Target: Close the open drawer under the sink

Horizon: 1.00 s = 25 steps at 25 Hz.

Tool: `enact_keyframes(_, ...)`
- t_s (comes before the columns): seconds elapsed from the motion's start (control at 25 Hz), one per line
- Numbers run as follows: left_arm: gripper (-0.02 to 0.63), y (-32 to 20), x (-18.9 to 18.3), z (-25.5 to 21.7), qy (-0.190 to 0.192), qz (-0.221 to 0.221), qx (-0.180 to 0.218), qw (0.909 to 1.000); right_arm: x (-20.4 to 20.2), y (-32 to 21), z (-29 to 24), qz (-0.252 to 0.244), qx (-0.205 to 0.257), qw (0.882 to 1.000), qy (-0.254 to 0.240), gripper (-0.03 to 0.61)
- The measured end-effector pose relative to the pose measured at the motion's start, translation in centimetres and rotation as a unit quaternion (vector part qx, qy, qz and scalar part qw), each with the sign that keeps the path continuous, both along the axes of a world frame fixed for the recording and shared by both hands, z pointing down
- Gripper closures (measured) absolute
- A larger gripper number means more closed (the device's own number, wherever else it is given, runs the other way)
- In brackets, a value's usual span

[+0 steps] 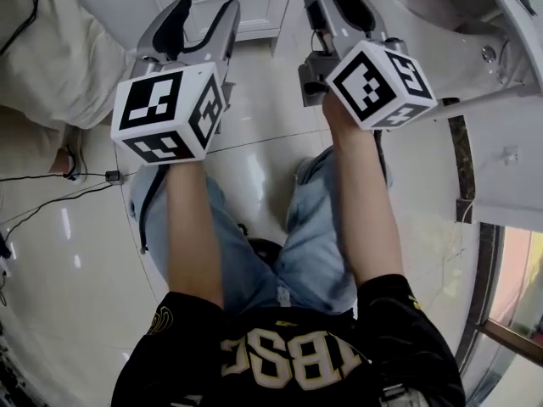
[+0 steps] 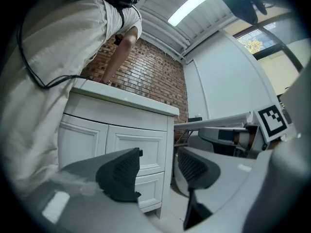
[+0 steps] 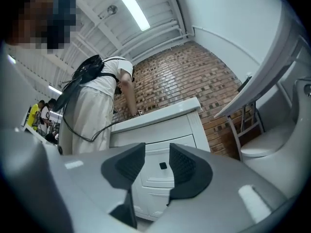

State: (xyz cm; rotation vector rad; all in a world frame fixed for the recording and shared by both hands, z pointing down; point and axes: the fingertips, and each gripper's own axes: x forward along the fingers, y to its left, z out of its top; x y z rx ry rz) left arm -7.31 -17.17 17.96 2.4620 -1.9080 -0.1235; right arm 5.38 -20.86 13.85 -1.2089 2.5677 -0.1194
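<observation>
Glossy pale tile floor [image 1: 76, 312], black cables [image 1: 109, 176] lying at left

A person [image 3: 92, 115] stands left of the sink cabinet [image 3: 160, 130] — toilet [image 3: 265, 152] right, brick wall [image 3: 194, 76] behind.

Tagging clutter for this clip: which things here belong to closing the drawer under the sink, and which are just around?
Job: cabinet drawers (looking shut already), countertop, left gripper, right gripper.
Just around: toilet, floor cables, person in white, brick wall.
</observation>
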Motion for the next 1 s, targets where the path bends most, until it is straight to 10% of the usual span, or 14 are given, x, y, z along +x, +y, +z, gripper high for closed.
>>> enact_keyframes(0.36, 0.367, 7.8, 1.5, -2.7, -0.042, -0.02, 0.032, 0.9984, -0.8, 7.6, -1.5, -0.004, 0.063, 0.995, 0.08, 0.35)
enact_keyframes(0.48, 0.367, 9.4, 0.6, -3.2, -0.036, -0.04, 0.038, 0.9978, -1.3, 9.0, -1.1, 0.022, 0.078, 0.988, 0.13, 0.184)
enact_keyframes(1.0, 0.367, 12.3, 0.4, -4.1, -0.031, -0.067, 0.055, 0.9958, 0.2, 11.5, 2.3, 0.076, 0.019, 0.983, 0.168, 0.222)
